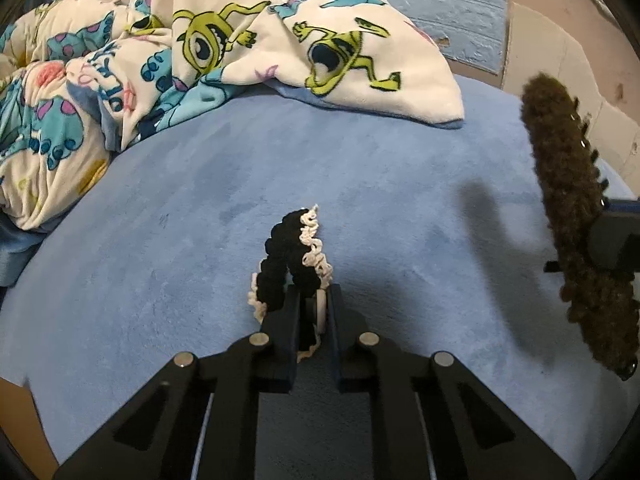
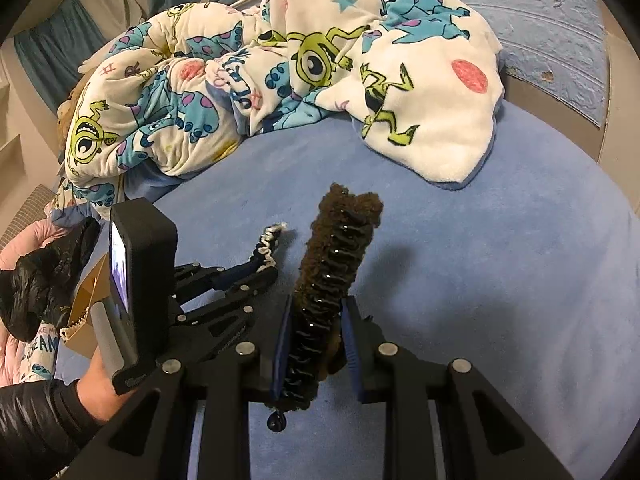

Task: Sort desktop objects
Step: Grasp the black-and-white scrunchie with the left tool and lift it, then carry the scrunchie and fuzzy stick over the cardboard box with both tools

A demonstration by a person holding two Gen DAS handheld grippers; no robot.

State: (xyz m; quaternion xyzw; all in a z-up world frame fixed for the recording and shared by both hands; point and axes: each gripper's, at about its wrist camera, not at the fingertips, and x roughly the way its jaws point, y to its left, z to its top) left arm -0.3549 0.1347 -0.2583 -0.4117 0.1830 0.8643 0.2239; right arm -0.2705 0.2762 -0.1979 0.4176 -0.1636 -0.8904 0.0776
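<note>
dim, soft indoor light, perhaps from upper left; blurry shadows, fisheye-bent edges.

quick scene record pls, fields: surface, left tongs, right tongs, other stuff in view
surface: blue plush cover
left tongs: left tongs shut on black-and-cream scrunchie, which rests on the cover
right tongs: right tongs shut on brown fuzzy claw hair clip, held clear above the cover, teeth toward the camera
other: cartoon-print blanket bunched at the far side; cardboard box at the left edge of the right wrist view
</note>
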